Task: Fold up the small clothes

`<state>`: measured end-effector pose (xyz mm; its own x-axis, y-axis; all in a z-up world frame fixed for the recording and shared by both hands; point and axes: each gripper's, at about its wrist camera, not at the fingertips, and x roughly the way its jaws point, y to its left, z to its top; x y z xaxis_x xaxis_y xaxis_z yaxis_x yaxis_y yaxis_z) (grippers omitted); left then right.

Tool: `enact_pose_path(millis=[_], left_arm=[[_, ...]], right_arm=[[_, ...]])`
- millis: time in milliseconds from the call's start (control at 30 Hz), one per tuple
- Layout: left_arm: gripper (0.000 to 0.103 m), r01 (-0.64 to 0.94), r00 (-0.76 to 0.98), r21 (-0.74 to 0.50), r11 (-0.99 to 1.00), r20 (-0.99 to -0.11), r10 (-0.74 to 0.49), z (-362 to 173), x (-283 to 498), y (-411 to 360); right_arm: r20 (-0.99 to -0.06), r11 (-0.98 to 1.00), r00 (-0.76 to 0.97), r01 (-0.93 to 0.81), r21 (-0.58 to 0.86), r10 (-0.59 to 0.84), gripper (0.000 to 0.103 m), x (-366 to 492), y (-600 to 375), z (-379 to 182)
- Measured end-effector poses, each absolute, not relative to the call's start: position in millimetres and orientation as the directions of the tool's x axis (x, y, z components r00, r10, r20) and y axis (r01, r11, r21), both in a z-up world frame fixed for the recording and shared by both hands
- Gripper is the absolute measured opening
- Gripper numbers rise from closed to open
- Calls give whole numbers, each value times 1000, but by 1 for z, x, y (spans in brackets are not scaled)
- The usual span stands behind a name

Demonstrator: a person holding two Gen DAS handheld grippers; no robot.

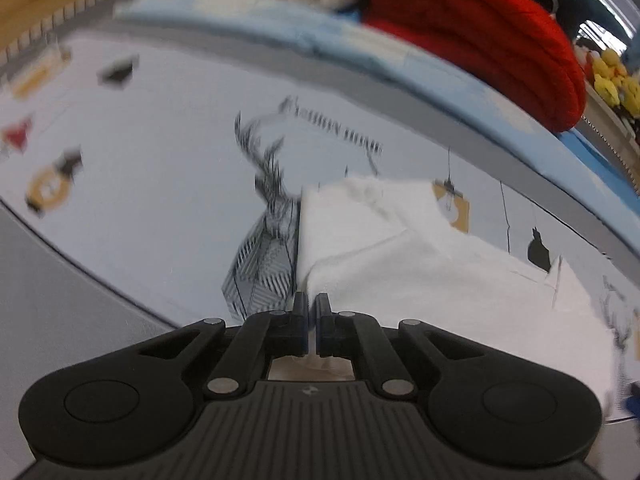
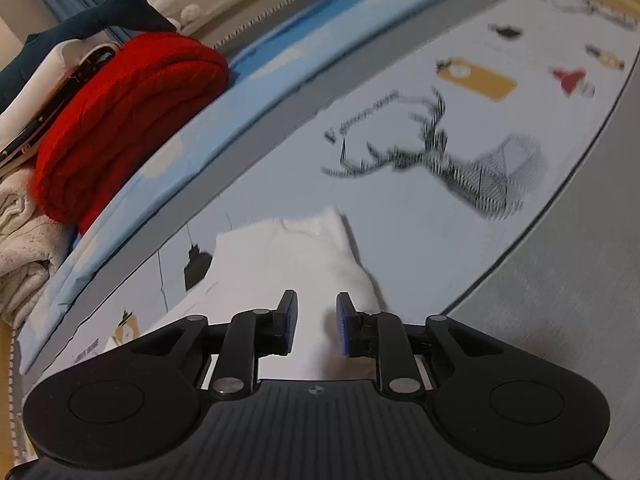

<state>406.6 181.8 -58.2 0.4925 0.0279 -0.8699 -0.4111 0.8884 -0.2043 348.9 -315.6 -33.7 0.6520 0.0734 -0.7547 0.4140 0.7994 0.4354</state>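
Now left hand-held gripper (image 1: pixel 311 300) pinches the white cloth (image 1: pixel 400 248); right hand-held gripper (image 2: pixel 316 306) stands parted over it.

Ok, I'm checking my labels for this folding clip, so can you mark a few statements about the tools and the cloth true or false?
1. The left tool is closed on the edge of the white garment. True.
2. The right tool is clamped shut. False: its jaws stand apart over the garment.
3. The red blanket lies on the deer print. False: it sits well off to the side, by the blue mat.
4. The garment lies on the printed sheet. True.
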Motion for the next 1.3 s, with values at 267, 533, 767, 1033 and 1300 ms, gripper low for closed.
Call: enact_pose_path(millis=[267, 533, 767, 1033, 1300], left_arm=[[4, -417, 492, -242, 876, -871, -6, -61, 407, 188], [3, -393, 538, -266, 880, -843, -14, -48, 407, 187], [2, -410, 557, -300, 862, -830, -24, -46, 405, 193], [2, -365, 666, -348, 863, -746, -19, -14, 399, 191], [4, -455, 522, -257, 852, -853, 22, -38, 406, 202]], right_arm=[[-810, 718, 568, 503, 482, 146, 23, 355, -320, -66], [-816, 661, 541, 539, 521, 202, 23, 354, -324, -77], [-819, 617, 526, 572, 541, 231, 21, 352, -327, -87], [-634, 695, 771, 426, 579, 55, 2, 327, -311, -20], [-915, 656, 392, 666, 355, 97, 7, 337, -305, -94]])
